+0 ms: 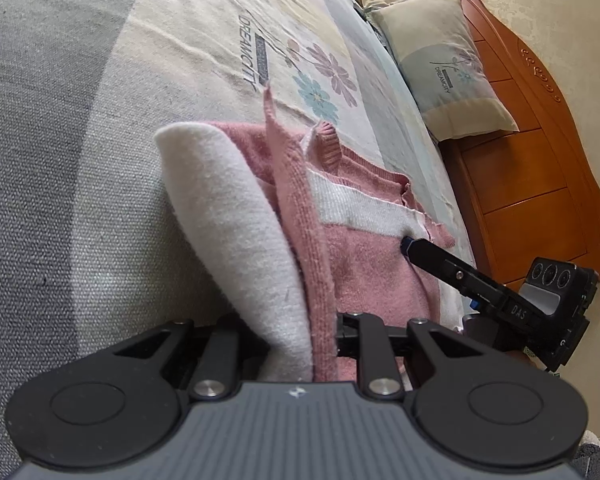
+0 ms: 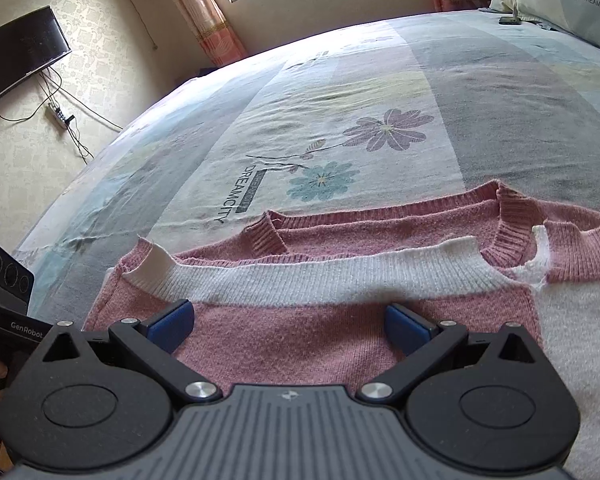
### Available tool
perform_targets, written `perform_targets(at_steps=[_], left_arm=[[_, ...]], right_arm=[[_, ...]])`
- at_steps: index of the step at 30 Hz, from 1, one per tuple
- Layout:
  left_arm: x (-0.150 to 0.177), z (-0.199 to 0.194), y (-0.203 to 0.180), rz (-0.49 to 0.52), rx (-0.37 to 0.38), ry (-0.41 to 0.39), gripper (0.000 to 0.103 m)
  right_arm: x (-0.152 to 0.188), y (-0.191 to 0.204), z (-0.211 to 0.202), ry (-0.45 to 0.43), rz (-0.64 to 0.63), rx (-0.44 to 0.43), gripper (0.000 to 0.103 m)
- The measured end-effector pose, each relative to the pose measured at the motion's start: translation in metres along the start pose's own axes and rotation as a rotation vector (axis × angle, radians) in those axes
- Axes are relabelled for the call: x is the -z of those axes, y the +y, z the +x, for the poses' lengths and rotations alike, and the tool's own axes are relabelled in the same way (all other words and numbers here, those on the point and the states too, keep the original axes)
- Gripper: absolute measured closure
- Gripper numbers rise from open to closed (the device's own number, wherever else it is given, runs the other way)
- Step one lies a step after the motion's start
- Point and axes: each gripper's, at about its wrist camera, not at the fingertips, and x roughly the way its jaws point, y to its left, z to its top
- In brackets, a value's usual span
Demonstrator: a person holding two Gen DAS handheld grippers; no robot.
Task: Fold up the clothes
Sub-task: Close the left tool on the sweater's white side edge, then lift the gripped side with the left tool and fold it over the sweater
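Pink-and-white knit sweater [image 1: 364,264] on bed [image 1: 204,60], one garment | left wrist: left gripper [image 1: 300,336] clenched on lifted fold; could slip out if tugged | right wrist: right gripper [image 2: 288,324] spread wide over sweater [image 2: 340,332], holding nothing; may snag loose knit | two grippers.

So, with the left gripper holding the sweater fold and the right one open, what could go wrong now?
1. The left gripper pinches a thick bunch of the pink and white sweater; a layer may slip out, spoiling the fold.
2. The open right gripper hovers low over the knit; its blue pads might snag or drag it, wrinkling the sweater.
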Motion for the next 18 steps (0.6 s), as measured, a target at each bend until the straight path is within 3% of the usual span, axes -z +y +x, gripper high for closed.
perform_targets(at_steps=[9, 14, 18], left_arm=[[0.001, 0.001, -0.006, -0.049, -0.041, -0.007, 0.081], [0.000, 0.000, -0.032, 0.004, -0.134, -0.010, 0.086], [-0.001, -0.010, -0.050, 0.019, -0.124, -0.026, 0.086]], right_arm=[[0.038, 0.006, -0.056, 0.035, 0.023, -0.057, 0.000], [0.060, -0.001, -0.085, 0.045, 0.018, -0.047, 0.000], [0.063, -0.013, -0.106, 0.014, 0.054, -0.067, 0.000]])
